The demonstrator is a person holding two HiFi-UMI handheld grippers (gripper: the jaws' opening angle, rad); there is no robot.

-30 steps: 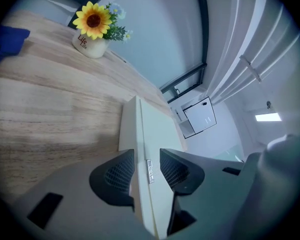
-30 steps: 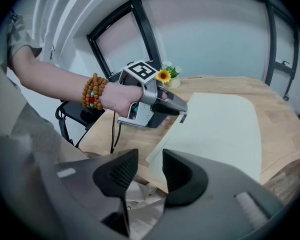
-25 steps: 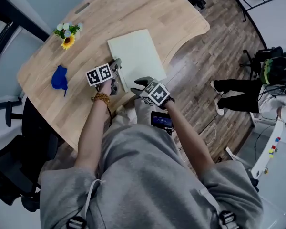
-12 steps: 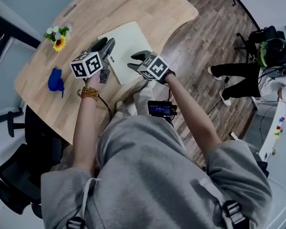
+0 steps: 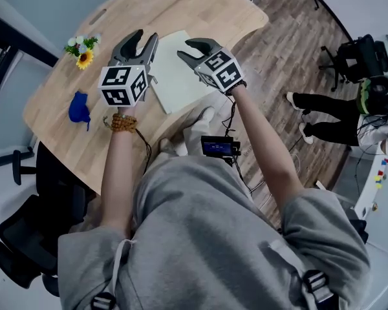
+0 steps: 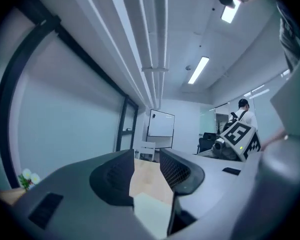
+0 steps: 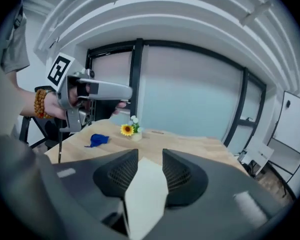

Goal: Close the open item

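Left hand-held gripper [image 5: 141, 39] and right hand-held gripper [image 5: 187, 49], jaws apart and empty, hover over the pale book [image 5: 181, 77], which lies flat with its long axis pointing away; the right looks nearer.

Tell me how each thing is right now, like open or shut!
Book: lying flat, looks closed.
Left gripper: open, empty.
Right gripper: open, empty.
Flowers: standing upright.
Cloth: crumpled.
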